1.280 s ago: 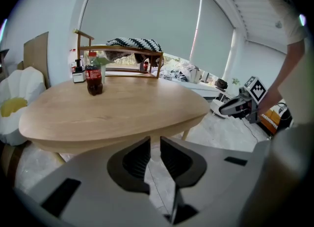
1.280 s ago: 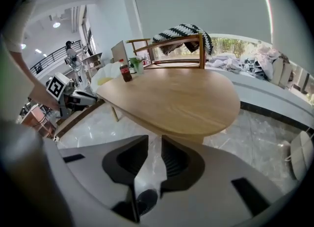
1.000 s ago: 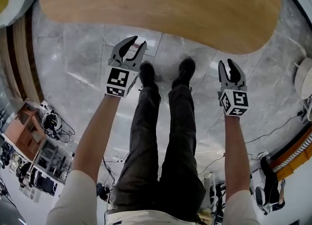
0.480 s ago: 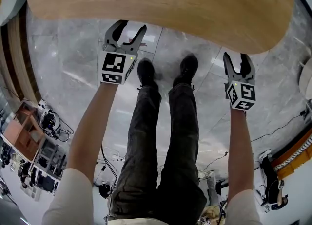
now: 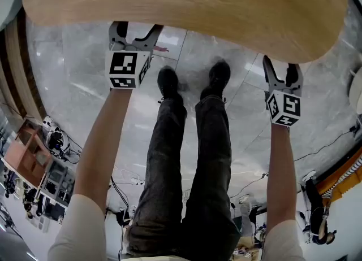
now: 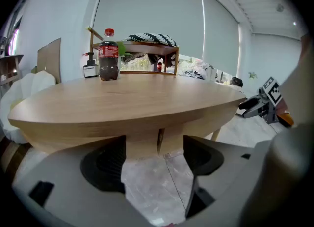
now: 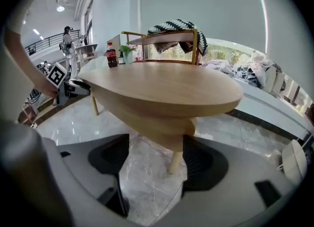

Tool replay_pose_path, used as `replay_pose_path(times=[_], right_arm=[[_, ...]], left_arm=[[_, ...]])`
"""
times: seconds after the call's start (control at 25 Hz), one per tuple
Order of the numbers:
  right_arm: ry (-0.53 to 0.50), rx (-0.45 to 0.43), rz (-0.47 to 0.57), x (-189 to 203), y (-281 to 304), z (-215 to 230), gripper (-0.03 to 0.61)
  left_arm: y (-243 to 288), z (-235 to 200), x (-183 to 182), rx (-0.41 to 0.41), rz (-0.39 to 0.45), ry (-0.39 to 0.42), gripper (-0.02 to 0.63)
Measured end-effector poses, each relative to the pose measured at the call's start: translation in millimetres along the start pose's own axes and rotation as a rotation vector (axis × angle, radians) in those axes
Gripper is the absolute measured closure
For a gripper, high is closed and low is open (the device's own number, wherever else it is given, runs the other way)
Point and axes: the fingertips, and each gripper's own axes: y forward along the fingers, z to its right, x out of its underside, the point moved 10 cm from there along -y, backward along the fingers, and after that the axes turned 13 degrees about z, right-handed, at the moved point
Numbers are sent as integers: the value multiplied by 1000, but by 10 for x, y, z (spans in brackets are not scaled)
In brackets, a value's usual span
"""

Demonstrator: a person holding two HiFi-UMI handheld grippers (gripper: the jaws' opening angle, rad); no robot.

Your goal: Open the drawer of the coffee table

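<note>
The coffee table (image 5: pixel 186 5) has an oval light-wood top that fills the upper part of the head view. My left gripper (image 5: pixel 134 31) reaches its near edge, with its fingertips partly hidden under the rim. My right gripper (image 5: pixel 281 69) sits at the rim further right. In the left gripper view, a wooden panel with a narrow vertical gap (image 6: pixel 160 141) hangs below the table top (image 6: pixel 127 103), straight ahead of my left gripper (image 6: pixel 154 159). My right gripper (image 7: pixel 154 157) faces the table's tapered underside (image 7: pixel 162 123). Both pairs of jaws are opening, with nothing between them.
A cola bottle (image 6: pixel 108 55) and a small dispenser (image 6: pixel 90 68) stand at the table's far side. A wooden table leg (image 7: pixel 175 161) is ahead of the right gripper. The person's shoes (image 5: pixel 192 82) rest on the marble floor by the table. Cables and gear lie behind.
Both grippers have moved forward and down to the table's near edge. Their jaws have spread from narrow to wide. The table rim now covers the left fingertips.
</note>
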Motion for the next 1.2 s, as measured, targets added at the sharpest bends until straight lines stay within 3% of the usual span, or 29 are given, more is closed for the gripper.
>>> replay_pose_path(times=[0.16,0.32,0.64,1.2], right_arm=[[91,66,-7,14,42,58,227],[85,90,16,-50,88,115,219],[44,59,29,-49,140,142,210],[29,55,35,-68,155,174,212]], left_arm=[[28,51,-27,-1,7,-35,236],[23,81,-40,-12,13,-63,235],[16,143,-33,67,-11,36,236],[64,321,-67,129,-6,74,238]])
